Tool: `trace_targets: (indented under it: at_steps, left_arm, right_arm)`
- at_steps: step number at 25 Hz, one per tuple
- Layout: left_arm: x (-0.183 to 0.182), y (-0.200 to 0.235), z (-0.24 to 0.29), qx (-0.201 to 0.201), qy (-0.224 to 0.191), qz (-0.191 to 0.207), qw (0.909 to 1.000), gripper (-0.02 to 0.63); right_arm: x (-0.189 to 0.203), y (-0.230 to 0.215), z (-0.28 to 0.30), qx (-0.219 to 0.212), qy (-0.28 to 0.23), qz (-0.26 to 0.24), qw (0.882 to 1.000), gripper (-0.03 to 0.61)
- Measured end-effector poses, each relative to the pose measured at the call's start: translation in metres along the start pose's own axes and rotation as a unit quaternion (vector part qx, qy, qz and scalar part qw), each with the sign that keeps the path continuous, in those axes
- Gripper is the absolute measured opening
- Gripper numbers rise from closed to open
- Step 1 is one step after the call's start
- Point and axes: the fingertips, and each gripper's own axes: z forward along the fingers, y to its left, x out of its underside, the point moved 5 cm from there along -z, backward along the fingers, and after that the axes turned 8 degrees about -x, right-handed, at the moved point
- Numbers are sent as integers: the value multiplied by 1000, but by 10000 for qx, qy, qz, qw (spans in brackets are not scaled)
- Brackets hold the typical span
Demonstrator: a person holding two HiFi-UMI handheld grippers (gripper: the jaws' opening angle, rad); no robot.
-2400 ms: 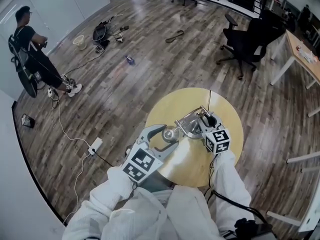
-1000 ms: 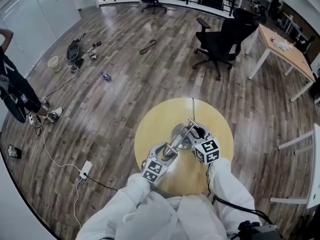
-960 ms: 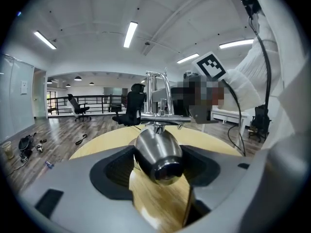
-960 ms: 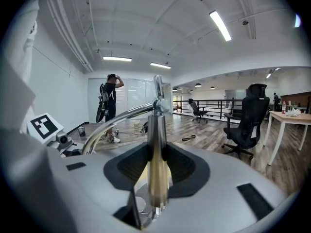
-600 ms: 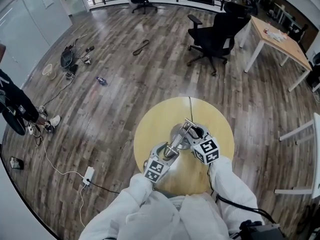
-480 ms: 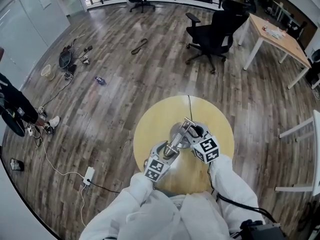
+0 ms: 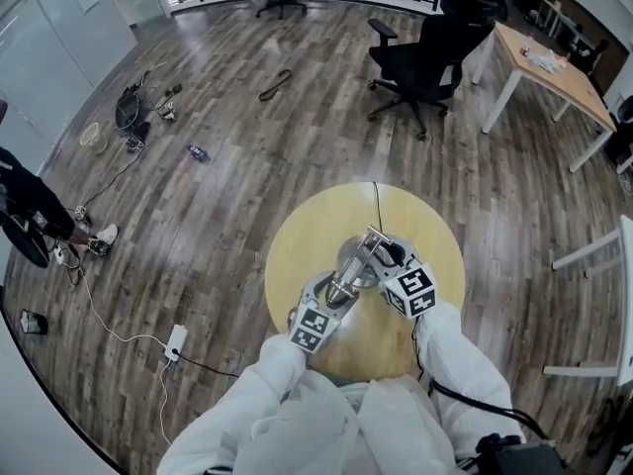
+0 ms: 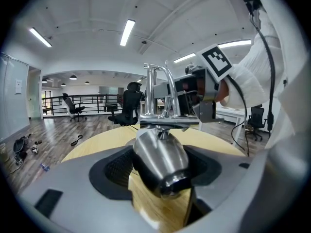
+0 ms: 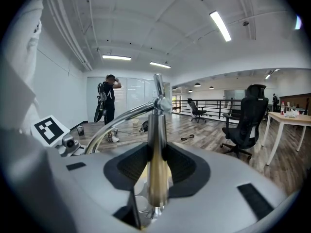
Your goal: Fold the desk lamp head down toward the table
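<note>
Our right hand-held gripper (image 7: 386,258) pinches the post (image 9: 156,149); we should draw the spread left hand-held gripper (image 7: 334,287) straight off the lamp head (image 8: 160,161).

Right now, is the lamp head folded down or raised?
Folded down: the lamp head hangs below its chrome arm, low over the round table.

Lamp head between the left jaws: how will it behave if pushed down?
Lamp head is smooth, tapered polished metal: probably slippery to grip. It hangs from a hinged bracket, so it should pivot, not flex. Right gripper clamps the post, so tipping seems unlikely.
</note>
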Motion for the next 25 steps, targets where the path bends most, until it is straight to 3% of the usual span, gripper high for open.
trace_targets:
  at_steps: [8,13,17,21,23,25]
  left_arm:
    - [11,-1,-14,-369,83,-217,9990,299]
    - [21,6,-59,-657,55,-842,9943,310]
    - [12,15,-104,-1024,-219,-1616,9813,311]
    - [-13,5,-138,-1054,-578,-1806,9762,306]
    - [-27,-6,-143,-906,-759,-1936,9739,245]
    - [-38,-18,-143,-772,-894,-2035,9719,159]
  right_arm:
    - [3,3,-1,119,138,21,9998,123]
    - [11,4,-18,298,-2,346,9990,124]
    - [24,2,-49,663,-288,928,9931,123]
    - [35,28,-81,822,-318,948,9916,123]
    - [38,43,-97,940,-422,1044,9892,107]
    - [41,60,-109,1033,-526,1181,9862,45]
